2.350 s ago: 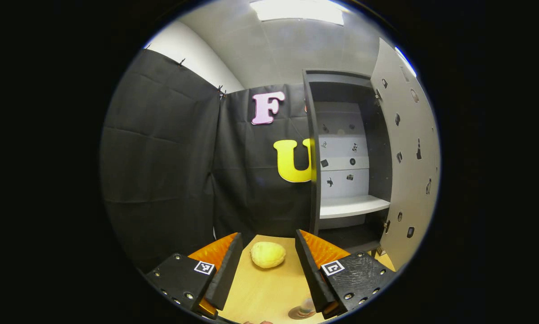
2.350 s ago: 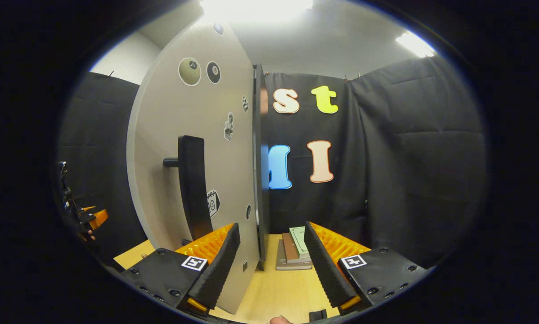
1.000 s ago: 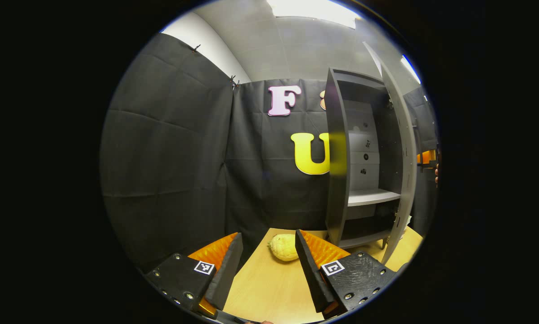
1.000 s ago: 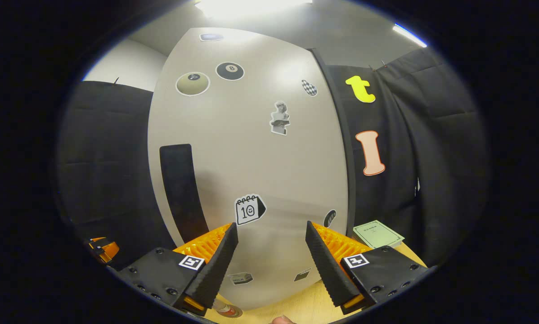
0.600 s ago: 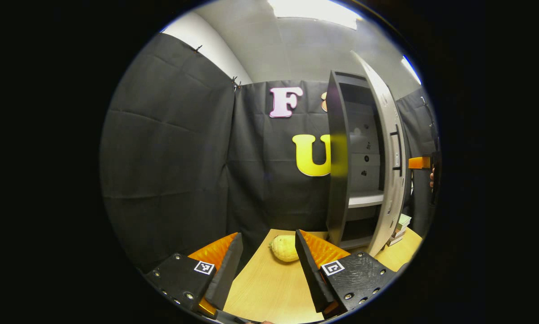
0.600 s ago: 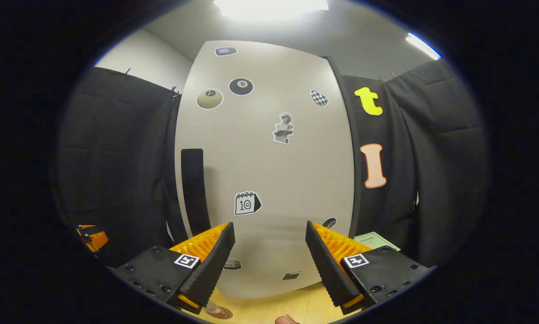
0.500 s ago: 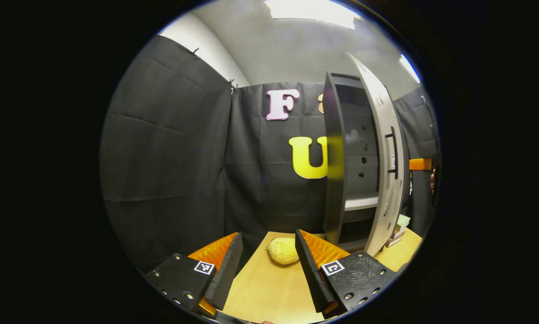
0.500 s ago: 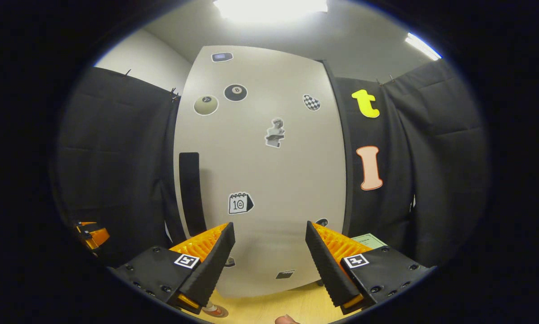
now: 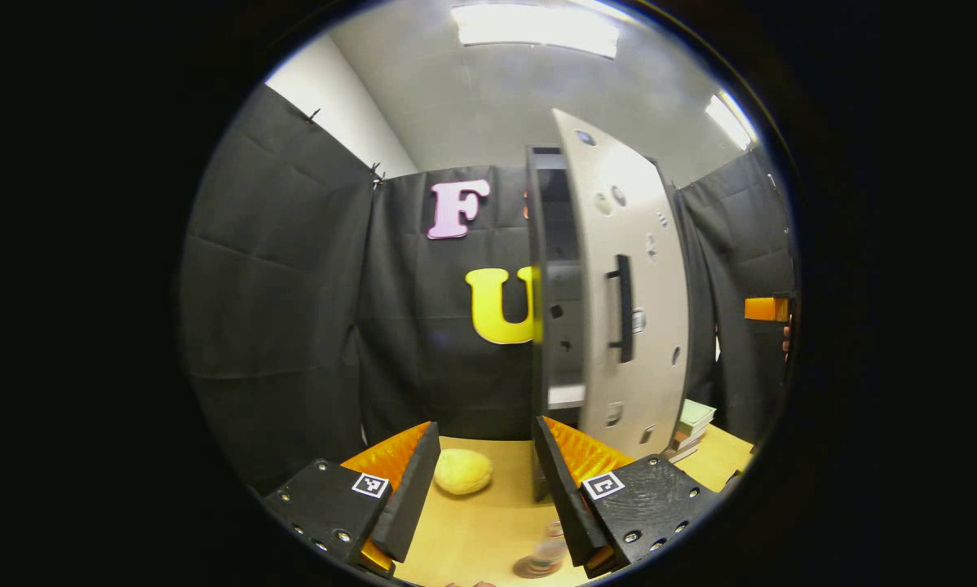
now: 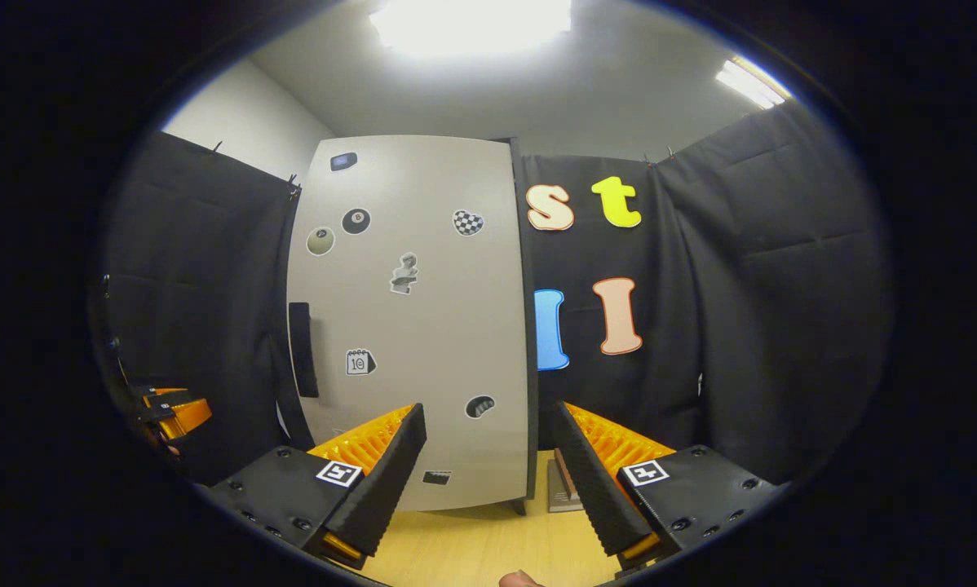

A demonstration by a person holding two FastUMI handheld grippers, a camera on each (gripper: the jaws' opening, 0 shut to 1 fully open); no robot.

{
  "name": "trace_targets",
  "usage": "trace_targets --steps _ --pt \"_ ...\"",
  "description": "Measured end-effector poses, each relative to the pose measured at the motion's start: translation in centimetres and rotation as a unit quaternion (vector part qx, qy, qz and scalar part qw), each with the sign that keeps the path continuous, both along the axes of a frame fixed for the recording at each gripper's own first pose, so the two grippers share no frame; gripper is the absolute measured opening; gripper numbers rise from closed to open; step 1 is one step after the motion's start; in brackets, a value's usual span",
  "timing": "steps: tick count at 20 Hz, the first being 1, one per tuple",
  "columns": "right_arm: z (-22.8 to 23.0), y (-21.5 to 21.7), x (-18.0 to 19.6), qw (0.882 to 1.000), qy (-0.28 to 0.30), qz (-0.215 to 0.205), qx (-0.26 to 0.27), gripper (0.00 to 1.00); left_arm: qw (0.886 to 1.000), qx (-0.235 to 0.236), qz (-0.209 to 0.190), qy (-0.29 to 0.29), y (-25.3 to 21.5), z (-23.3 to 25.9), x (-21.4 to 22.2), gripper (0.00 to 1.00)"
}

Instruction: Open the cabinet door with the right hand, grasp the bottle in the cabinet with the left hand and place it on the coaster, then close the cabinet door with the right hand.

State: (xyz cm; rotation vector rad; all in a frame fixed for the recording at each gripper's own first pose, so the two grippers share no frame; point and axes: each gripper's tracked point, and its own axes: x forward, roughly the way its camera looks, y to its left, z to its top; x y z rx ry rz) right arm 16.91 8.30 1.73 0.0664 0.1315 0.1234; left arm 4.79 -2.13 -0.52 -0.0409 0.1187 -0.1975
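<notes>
On the near desk [image 9: 488, 522] the bottle [image 9: 547, 551] stood on its coaster [image 9: 529, 568], both claws, left [image 9: 486, 477] and right [image 10: 488, 469], gaped empty, and the door [image 10: 411, 326] looked almost shut.

Black claw [image 9: 484, 481] bodies, square markers, screws

The door [image 9: 631, 302] covers most of the cabinet's [image 9: 555, 326] inside, leaving a narrow gap at its left. In the left gripper view the bottle [image 9: 547, 551] on the coaster [image 9: 529, 568] is blurred and half behind a finger. Right of the door, the books [image 9: 688, 428] are partly hidden. The right gripper [image 9: 767, 309] is cut off at the edge there. In the right gripper view the door [image 10: 411, 326] and a finger hide most of the books [image 10: 560, 481].
</notes>
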Motion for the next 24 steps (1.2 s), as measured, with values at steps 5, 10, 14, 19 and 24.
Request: trace_targets --steps 5,10,14,19,24 --pt "-1.2 -6.0 -1.3 1.000 0.002 -0.003 0.011 1.00 1.000 0.003 -0.001 -0.008 -5.4 2.0 -2.1 0.68" --pt "-2.6 -9.9 -1.9 1.000 0.011 0.004 0.016 0.98 0.999 0.025 0.021 -0.018 -8.0 3.4 -4.3 0.68" --pt "-2.6 -10.9 -2.4 1.000 0.009 0.003 0.012 0.98 0.999 0.025 0.020 -0.008 -9.0 3.3 -5.3 0.68" --pt "-1.8 -10.0 -2.6 1.000 -0.004 0.001 0.008 0.98 0.999 0.035 0.018 -0.020 -8.2 4.2 -5.8 0.68" --pt "-1.4 -8.4 -2.6 1.000 -0.010 0.000 0.009 0.98 0.999 0.039 0.014 -0.019 -7.0 4.2 -5.9 0.68"
